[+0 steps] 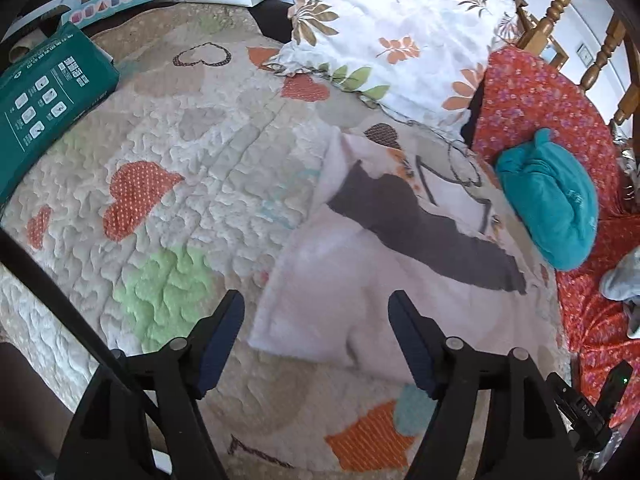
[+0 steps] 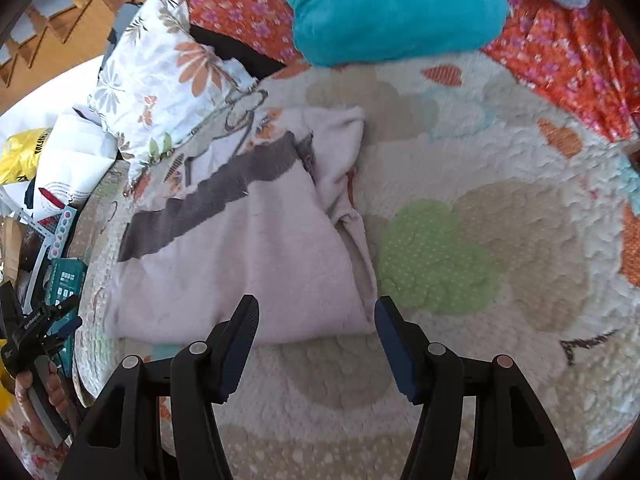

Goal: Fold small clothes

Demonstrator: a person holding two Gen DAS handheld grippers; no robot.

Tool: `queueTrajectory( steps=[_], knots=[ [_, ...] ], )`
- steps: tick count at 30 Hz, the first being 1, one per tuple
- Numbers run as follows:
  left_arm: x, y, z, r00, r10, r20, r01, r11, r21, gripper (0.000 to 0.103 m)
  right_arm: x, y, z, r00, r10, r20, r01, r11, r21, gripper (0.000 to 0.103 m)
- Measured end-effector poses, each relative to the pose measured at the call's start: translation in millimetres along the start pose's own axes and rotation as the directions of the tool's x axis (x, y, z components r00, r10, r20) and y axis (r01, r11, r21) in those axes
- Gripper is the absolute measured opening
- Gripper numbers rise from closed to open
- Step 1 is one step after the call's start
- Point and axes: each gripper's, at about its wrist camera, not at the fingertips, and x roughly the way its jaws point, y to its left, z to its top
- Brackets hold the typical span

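I judge one fold done: both left gripper (image 1: 316,344) and right gripper (image 2: 316,344) gape, empty; pale garment (image 2: 256,264) at twelve o'clock needs regrasping.

Daylit bed under a heart-patterned quilt (image 1: 168,128), turned wooden rails (image 1: 560,4) behind (floral pillow (image 1: 392,32) alongside).

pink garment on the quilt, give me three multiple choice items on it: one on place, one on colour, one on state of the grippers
1. Where does the pink garment lie?
A. on the quilt
B. on the floral pillow
C. in a gripper

2. What colour is the band across it?
A. green
B. dark grey
C. yellow

3. How do the left gripper and right gripper stand?
A. both clamped on cloth
B. one holding the teal bundle
C. both open, nothing gripped

Answers: 1 A, it lies flat on the quilt; 2 B, a dark grey stripe crosses it; 3 C, the jaws stand apart with no cloth pinched.
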Motion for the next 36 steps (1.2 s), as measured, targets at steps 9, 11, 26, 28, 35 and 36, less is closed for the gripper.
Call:
queueTrajectory(
  steps=[9, 11, 26, 28, 35, 36],
  knots=[
    [39, -22, 6, 1.0, 0.008, -0.018, -0.007, 0.999, 0.051, 0.074, 34, 10, 32, 0.999, -0.02, -0.028, 0.018, 0.998, -0.054, 0.065],
    [51, -27, 11, 1.0, -0.005, -0.023, 0.007, 0.998, 0.058, 0.074, 57, 2, 33, 0.996, -0.011, -0.087, 0.01, 1.0, -0.015, 0.047],
    [71, -14, 6, 0.997, -0.002, -0.077, 0.008, 0.996, 0.087, 0.074, 26, -55, 1, 0.988, 0.123, -0.093, -0.112, 0.987, 0.118, 0.007],
    [70, -10, 3, 0.997, -0.006, -0.081, 0.011, 0.998, 0.064, 0.074, 11, -53, 9, 0.997, 0.071, -0.004, -0.07, 0.991, 0.115, 0.011],
    [76, -32, -9, 0.998, 0.029, -0.057, -0.02, 0.987, 0.16, 0.074, 38, -31, 77, 0.998, 0.063, 0.006, -0.063, 0.994, 0.088, 0.011],
    [77, -37, -11, 0.998, 0.035, -0.055, -0.025, 0.983, 0.181, 0.074, 50, -30, 87, 0.998, 0.063, -0.006, -0.062, 0.994, 0.094, 0.011]
  ],
)
